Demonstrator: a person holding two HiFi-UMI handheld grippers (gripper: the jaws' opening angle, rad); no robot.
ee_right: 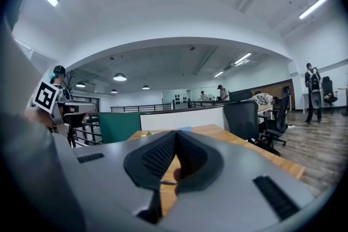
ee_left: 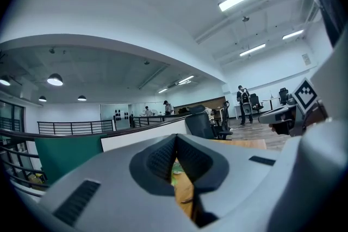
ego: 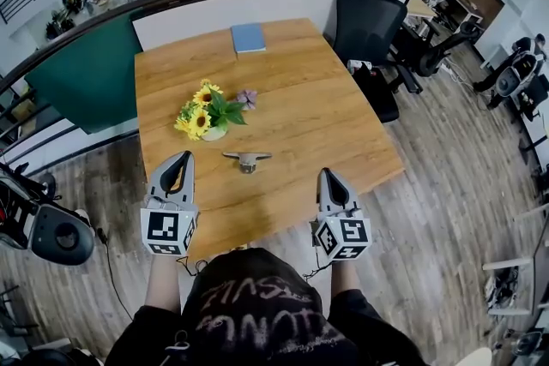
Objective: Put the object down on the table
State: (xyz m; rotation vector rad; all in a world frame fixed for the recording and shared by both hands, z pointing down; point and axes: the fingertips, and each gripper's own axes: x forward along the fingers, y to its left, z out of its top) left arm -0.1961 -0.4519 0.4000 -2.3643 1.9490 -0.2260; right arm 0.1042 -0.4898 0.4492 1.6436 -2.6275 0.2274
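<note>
Left gripper view shows the left claw (ee_left: 176,138) with its two ribbed pads pressed together at the tips and nothing between them. Through the narrow gap below the tips there is a sliver of green and yellow and a strip of wood.

In the right gripper view the right claw (ee_right: 175,134) is closed the same way, tips meeting, and it holds nothing. Wooden surface shows through the slit beneath.

From the head view, both claws hover over the near edge of the wooden counter (ego: 343,124), well apart from each other, each pointing away from the person. The marker cubes sit at their near ends, above the person's forearms.

The metal object (ego: 247,159), a small grey T-shaped piece, lies flat on the counter between the two claws and a little beyond their tips, touching neither.

Just beyond it and towards the left stands a small pot of sunflowers (ego: 206,114) with one pale purple bloom on its right side.

At the far edge of the counter lies a blue notebook (ego: 249,38).

A black office chair (ego: 369,17) stands off the far right corner, on the wood-plank floor.
</note>
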